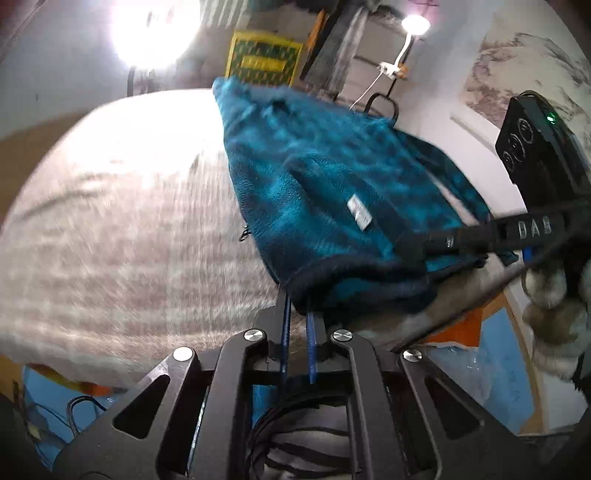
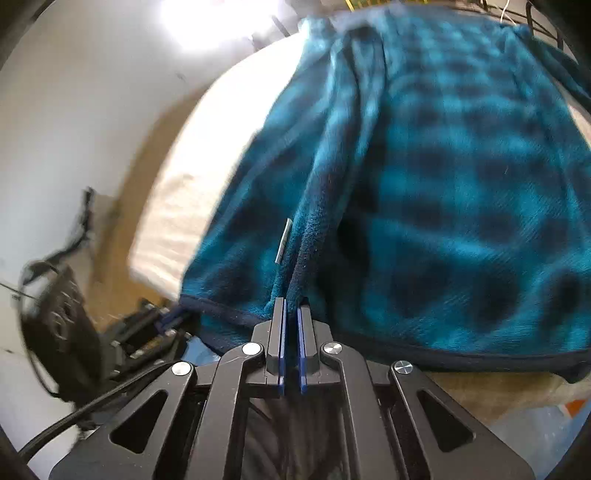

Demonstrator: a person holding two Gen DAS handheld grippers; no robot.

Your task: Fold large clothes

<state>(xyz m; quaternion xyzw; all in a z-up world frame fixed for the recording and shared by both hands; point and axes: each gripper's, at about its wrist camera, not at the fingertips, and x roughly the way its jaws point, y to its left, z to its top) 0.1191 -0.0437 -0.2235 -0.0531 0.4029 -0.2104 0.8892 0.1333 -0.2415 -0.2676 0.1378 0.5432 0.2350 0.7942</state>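
My left gripper (image 1: 297, 314): It is right in front of me, low in the left view. Its two blue pads are pinched tight on the dark edge of the blue fleece (image 1: 332, 192).

My right gripper (image 2: 291, 306): It is low in the right view. Its pads are pinched tight on a raised fold at the dark edge of the fleece. In the left view I see this gripper coming in from the right, on the far side of the same near edge.

Gloved hand (image 1: 554, 295): A furry light glove shows at the right of the left view, holding the right tool.

Blue fleece: It is a big, soft, blue and dark checked piece of clothing. It lies on the bed (image 1: 110, 221), toward the right side, with its near edge at the bed's near edge where both grippers hold it.

White tag (image 1: 360, 212): A small tag is on the fleece, a bit past my left gripper.

Bed: It has a pale fuzzy cover. The part left of the fleece is bare.

Far off: A very bright lamp (image 1: 151, 33) glows past the bed, and a yellow and green box (image 1: 262, 59) stands behind the fleece.
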